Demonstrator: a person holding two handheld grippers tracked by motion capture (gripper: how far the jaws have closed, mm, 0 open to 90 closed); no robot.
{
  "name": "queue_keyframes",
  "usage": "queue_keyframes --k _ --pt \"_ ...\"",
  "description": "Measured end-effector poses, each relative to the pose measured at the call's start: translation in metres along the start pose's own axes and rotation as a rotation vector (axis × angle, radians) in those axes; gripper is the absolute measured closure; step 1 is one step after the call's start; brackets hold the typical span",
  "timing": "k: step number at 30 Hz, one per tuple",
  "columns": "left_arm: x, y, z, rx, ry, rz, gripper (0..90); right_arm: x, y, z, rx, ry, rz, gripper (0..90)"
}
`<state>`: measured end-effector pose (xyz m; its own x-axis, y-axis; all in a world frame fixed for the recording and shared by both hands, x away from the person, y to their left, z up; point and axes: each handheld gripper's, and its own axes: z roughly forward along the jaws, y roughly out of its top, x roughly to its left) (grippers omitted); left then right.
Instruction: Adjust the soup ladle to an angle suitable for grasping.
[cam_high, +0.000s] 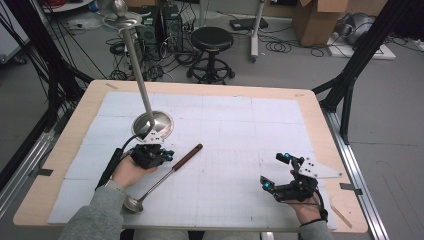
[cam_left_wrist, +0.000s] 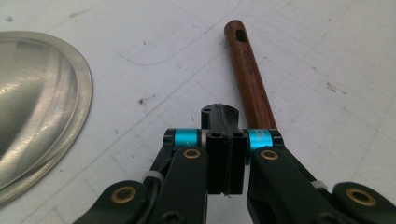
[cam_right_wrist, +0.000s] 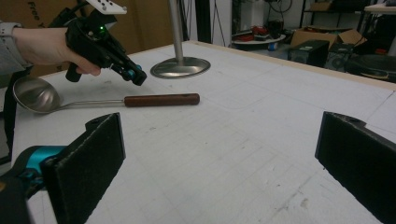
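Ladle (cam_high: 165, 175) flat on table (cam_high: 240, 125), between hands, nearer left; bowl toward person, wooden handle (cam_left_wrist: 247, 70) pointing away.

Left claw (cam_high: 167, 156) just above handle, jaws pressed together, nothing between.

Right claw (cam_high: 274, 172) well apart from ladle, low over table, jaws wide apart, empty.

Stand base (cam_high: 157, 122) behind left claw.
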<state>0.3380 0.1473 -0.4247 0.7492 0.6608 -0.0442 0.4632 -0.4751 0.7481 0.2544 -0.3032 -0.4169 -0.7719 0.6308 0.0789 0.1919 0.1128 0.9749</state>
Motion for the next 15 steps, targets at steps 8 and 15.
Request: queue_keyframes --k 8,15 --pt "-0.002 -0.002 0.010 0.042 -0.020 -0.002 89.5 0.000 0.000 0.000 0.001 0.002 -0.002 0.3" --pt "-0.006 -0.004 0.016 0.060 -0.041 0.003 89.5 0.000 0.000 0.000 0.000 0.003 0.003 0.3"
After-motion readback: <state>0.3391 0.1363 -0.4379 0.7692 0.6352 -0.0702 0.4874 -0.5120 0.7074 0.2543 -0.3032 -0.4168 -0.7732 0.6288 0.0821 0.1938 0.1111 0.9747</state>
